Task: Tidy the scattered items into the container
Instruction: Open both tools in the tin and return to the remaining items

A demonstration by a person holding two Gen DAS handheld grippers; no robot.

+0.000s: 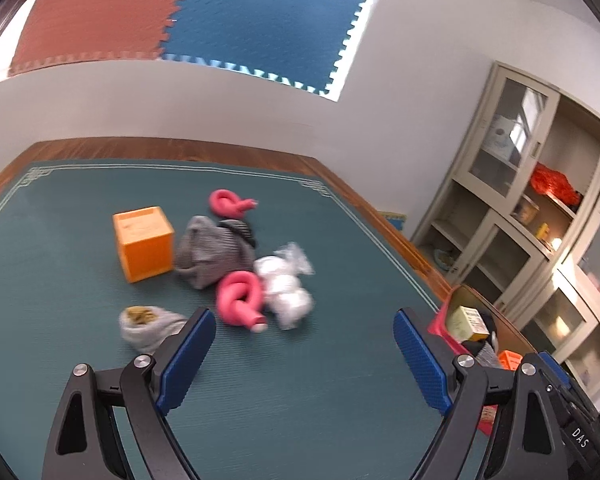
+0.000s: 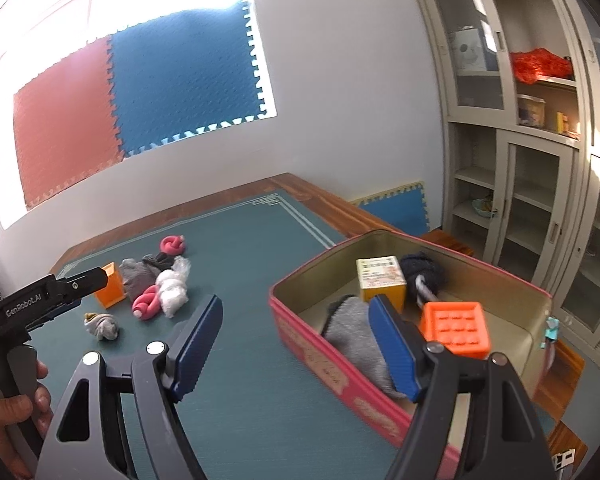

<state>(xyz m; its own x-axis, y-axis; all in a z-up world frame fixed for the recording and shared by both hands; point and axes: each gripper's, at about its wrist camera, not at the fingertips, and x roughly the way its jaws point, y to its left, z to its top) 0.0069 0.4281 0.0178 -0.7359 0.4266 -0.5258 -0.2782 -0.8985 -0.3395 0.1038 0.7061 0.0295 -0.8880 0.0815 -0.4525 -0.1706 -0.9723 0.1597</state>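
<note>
Scattered on the green mat [image 1: 260, 380] lie an orange box [image 1: 144, 242], a grey knit cloth [image 1: 212, 252], two knotted pink rolls [image 1: 240, 298] [image 1: 230, 203], a white bagged bundle [image 1: 286, 286] and a small grey sock bundle [image 1: 148, 326]. My left gripper [image 1: 304, 354] is open and empty, just short of the near pink roll. The pink tin [image 2: 320, 348] holds a grey sock [image 2: 354, 336], a yellow box [image 2: 380, 282], a dark bundle [image 2: 424, 272] and an orange block [image 2: 456, 326]. My right gripper [image 2: 296, 344] is open and empty over the tin's near left wall.
A beige cabinet [image 2: 520, 120] with glass doors stands right of the table. The wooden table edge [image 2: 340, 204] borders the mat. In the right wrist view a hand [image 2: 8, 412] holds the left gripper's handle [image 2: 24, 308] at the left.
</note>
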